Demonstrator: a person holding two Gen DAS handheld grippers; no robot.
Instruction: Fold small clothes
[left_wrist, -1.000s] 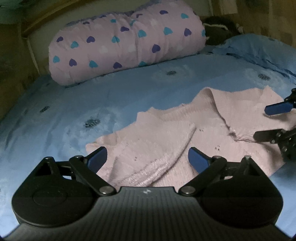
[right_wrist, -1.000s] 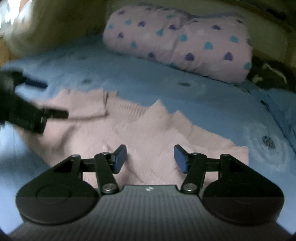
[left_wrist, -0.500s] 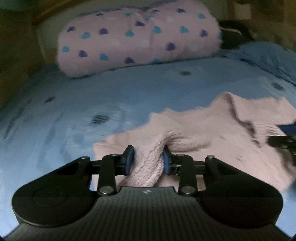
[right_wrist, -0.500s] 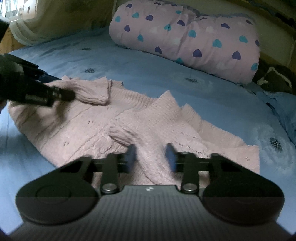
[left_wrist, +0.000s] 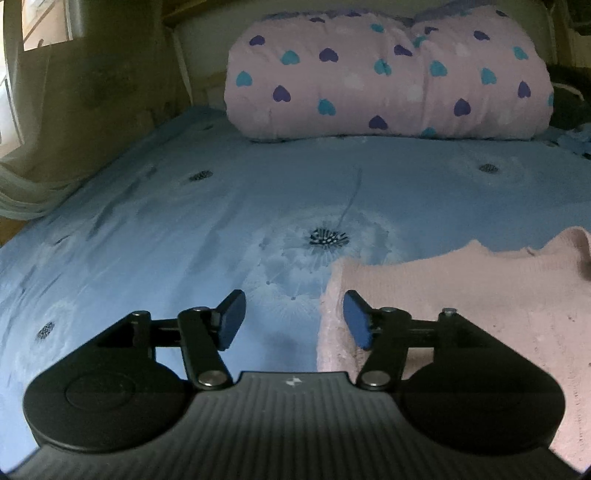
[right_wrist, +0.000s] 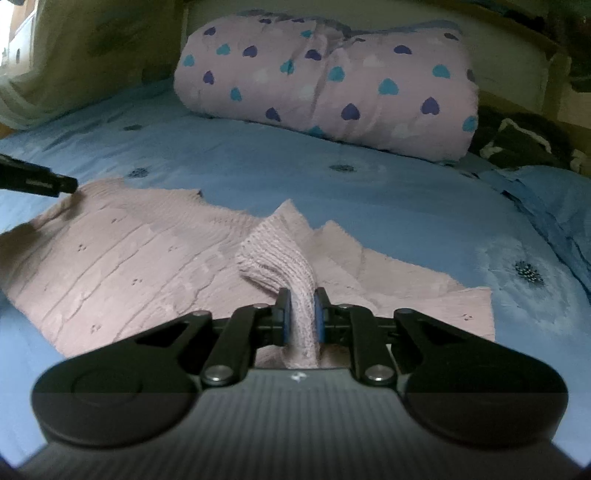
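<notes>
A small pink knitted sweater (right_wrist: 140, 258) lies spread on the blue bed sheet (right_wrist: 369, 192). My right gripper (right_wrist: 301, 317) is shut on a bunched ribbed sleeve (right_wrist: 280, 258) of the sweater, lifted a little above the body. My left gripper (left_wrist: 293, 317) is open and empty, hovering at the sweater's left edge (left_wrist: 443, 288), with its right finger over the fabric and its left finger over bare sheet. A tip of the left gripper (right_wrist: 37, 181) shows at the far left of the right wrist view, touching the sweater's corner.
A rolled pink quilt with blue and purple hearts (left_wrist: 388, 74) lies across the head of the bed (right_wrist: 325, 85). A dark cloth heap (right_wrist: 524, 144) sits at the far right. A curtain and wall (left_wrist: 74, 92) border the bed's left side.
My left gripper let go of the sleeve it had pinched and opened, moving left to the sweater's edge. My right gripper closed on the other sleeve and lifted it.
</notes>
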